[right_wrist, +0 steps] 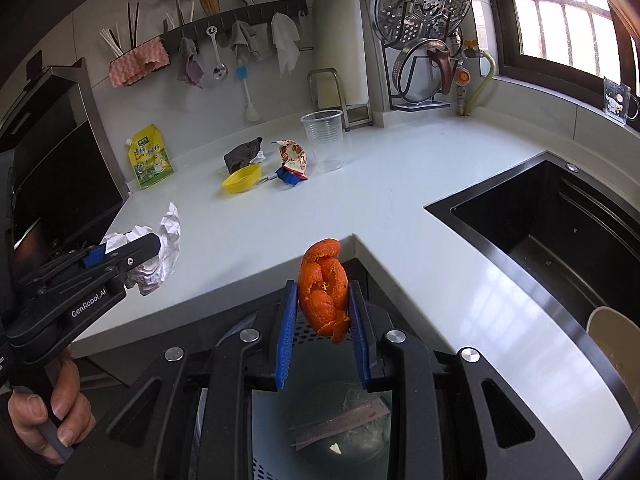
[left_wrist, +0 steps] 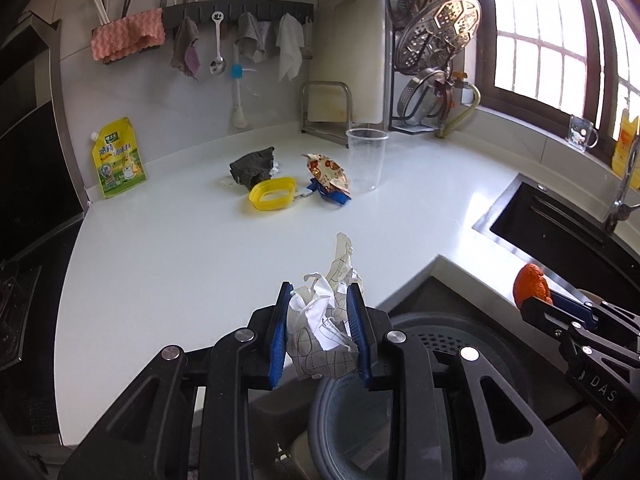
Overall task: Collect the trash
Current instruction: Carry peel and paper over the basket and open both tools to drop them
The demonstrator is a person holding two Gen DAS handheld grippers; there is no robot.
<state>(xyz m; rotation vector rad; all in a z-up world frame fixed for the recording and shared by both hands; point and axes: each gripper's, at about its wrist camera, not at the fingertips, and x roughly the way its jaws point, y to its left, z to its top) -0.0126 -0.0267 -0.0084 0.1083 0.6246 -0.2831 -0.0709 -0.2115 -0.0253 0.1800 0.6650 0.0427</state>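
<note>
The left claw [left_wrist: 320,334] was closed on a crumpled wad of white paper printed with a thin grid [left_wrist: 320,328], its blue pads [left_wrist: 280,332] pressed into the sides and a loose tail of paper standing up past the fingertips. It hung at the tabletop's front edge, over the near rim of the dark round trash bin [left_wrist: 440,340] below. The right claw [right_wrist: 324,300] was closed on a curled piece of orange citrus peel [right_wrist: 325,292], pinched across its width, and sat above the bin's opening [right_wrist: 332,420], where clear plastic and a wrapper already lay.

The paper looked the riskier load. It was light and springy, and if released where it hung it could catch the rim or drift down to the floor instead of dropping in. The peel seemed better placed, though a limp petal might cling to a pad on release. The two claws were near each other over a single opening, so a hurried move could knock them together.

Farther out on the white tabletop [left_wrist: 180,240] more waited: a patterned snack wrapper [left_wrist: 329,172], a clear plastic cup [left_wrist: 366,158], a yellow ring-shaped lid [left_wrist: 273,198], a dark crumpled rag [left_wrist: 253,167] and a yellow spouted pouch [left_wrist: 118,158]. The tall, light cup would probably tip easily if brushed.
</note>
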